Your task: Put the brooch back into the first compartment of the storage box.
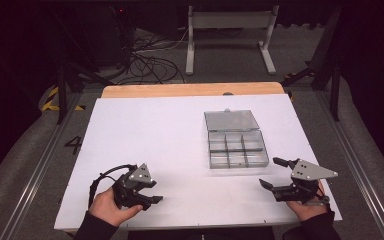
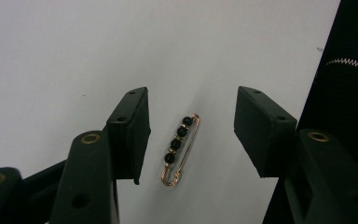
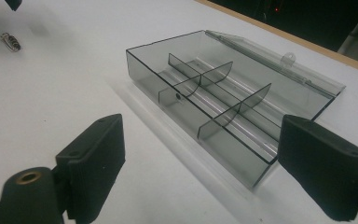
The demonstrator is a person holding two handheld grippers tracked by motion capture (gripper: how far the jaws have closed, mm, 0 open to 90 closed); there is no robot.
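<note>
A gold safety pin (image 2: 181,149) strung with several black beads lies flat on the white table top (image 2: 74,51). In the left gripper view my left gripper (image 2: 191,105) hangs over it, open, a jaw on either side and neither pad touching it. From above, the left gripper (image 1: 154,191) is at the table's near left, held by a hand. The pin (image 3: 10,41) also lies far off in the right gripper view. My right gripper (image 1: 270,172) is at the near right, open and empty, its jaws (image 3: 200,140) facing the clear compartment box (image 3: 205,102).
The smoky plastic box (image 1: 237,149) stands right of centre, its lid (image 1: 231,120) folded back flat and its compartments bare. The white sheet (image 1: 145,135) covers the table, with a wooden strip (image 1: 190,90) along the far edge. Cables and a stand lie on the floor beyond.
</note>
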